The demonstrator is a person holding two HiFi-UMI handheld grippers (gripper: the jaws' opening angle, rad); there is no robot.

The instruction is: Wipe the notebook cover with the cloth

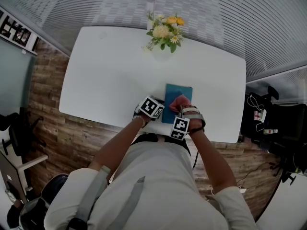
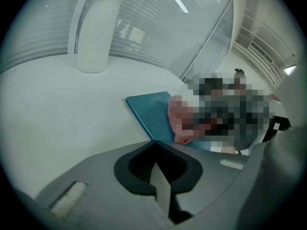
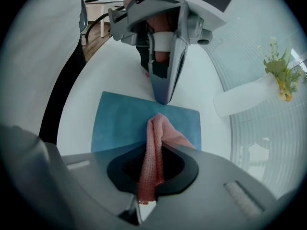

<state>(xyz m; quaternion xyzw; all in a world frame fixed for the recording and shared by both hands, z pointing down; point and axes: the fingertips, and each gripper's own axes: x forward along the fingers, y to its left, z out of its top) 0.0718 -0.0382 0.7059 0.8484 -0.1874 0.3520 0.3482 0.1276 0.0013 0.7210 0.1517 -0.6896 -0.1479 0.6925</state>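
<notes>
A teal notebook (image 1: 184,92) lies flat on the white table (image 1: 110,75), near its front edge. A pink knitted cloth (image 3: 156,138) rests on the cover, and my right gripper (image 3: 153,145) is shut on it, the cloth trailing back between the jaws. In the head view the cloth (image 1: 178,101) sits on the notebook's near half. My left gripper (image 3: 163,92) is shut, holds nothing, and has its tip down at the notebook's left edge. Seen from the left gripper view, the notebook (image 2: 151,111) and cloth (image 2: 178,123) lie just past my left gripper (image 2: 154,145).
A white vase of yellow and white flowers (image 1: 164,35) stands at the table's far edge, behind the notebook; the same vase (image 3: 244,97) shows in the right gripper view. The table's front edge (image 1: 144,131) runs right by the grippers. Chairs and cables stand on the floor at both sides.
</notes>
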